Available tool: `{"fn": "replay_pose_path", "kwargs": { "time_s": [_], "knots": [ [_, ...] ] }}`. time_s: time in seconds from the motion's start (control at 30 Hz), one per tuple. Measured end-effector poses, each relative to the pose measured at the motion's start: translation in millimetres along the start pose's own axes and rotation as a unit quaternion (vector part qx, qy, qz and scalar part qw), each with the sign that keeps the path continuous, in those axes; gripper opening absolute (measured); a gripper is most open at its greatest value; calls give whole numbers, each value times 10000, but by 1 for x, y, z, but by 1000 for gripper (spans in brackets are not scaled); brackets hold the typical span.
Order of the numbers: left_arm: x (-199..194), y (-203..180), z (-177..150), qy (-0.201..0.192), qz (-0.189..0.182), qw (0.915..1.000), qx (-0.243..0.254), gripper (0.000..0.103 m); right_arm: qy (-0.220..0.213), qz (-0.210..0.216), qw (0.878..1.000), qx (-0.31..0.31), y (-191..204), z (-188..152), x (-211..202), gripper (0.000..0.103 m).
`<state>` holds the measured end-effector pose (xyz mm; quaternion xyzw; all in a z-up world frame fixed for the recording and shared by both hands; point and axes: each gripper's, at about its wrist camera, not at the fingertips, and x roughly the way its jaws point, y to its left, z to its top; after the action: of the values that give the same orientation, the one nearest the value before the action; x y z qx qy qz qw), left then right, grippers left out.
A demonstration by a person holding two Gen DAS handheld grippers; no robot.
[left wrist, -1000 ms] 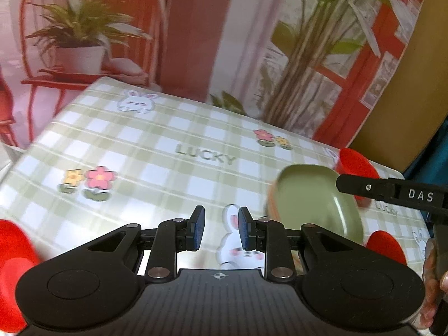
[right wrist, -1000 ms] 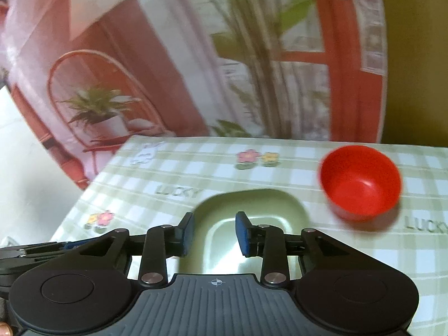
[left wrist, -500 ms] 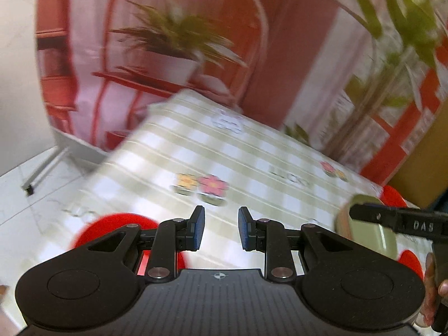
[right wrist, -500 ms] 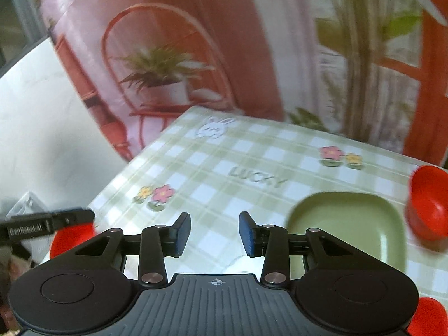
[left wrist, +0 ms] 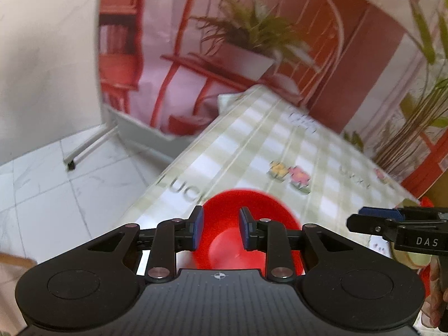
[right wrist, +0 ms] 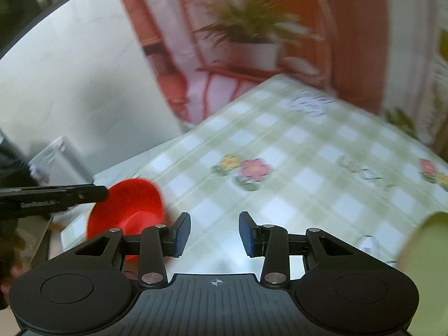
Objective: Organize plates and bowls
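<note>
Left gripper [left wrist: 218,228]: its jaws are open a little and hold nothing. The red bowl shows right through the gap between its blue pads.
Red bowl [left wrist: 243,232]: it sits at the near left corner of the table [left wrist: 280,151], close to the edge. It lies straight ahead of the left gripper and a bit below it.
Bowl shape: it is round, so it has no long side. Its open top faces up, and the rim is the part to pinch.
Right gripper [right wrist: 214,233]: its jaws are open wide and empty. Only checked cloth lies between them.
Which one is nearer: the left gripper. From the right gripper, the bowl sits off to the left side.
Green plate [right wrist: 425,268]: it lies toward the near right of the table, well apart from the red bowl.
Next move, a guess: the left gripper goes down and pinches the bowl's rim.
</note>
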<state>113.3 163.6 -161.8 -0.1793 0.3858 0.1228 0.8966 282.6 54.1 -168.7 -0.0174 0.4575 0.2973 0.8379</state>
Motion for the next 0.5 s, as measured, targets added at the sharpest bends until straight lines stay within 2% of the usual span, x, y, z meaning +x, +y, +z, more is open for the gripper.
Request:
{"fn": "replay_pose_path", "kwargs": {
  "time_s": [0.23,0.4,0.5],
  "knots": [
    [6,16,-9,119,61,9997,-194,30,216,174,9991,-327,33,8,30,36],
    [10,17,-17,165,-7,9996,-208,30,331,247,9987,-311,38,3,40,36],
    [11,14,-21,184,-48,9996,-213,30,381,253,9983,-356,41,-1,45,32]
  ]
}}
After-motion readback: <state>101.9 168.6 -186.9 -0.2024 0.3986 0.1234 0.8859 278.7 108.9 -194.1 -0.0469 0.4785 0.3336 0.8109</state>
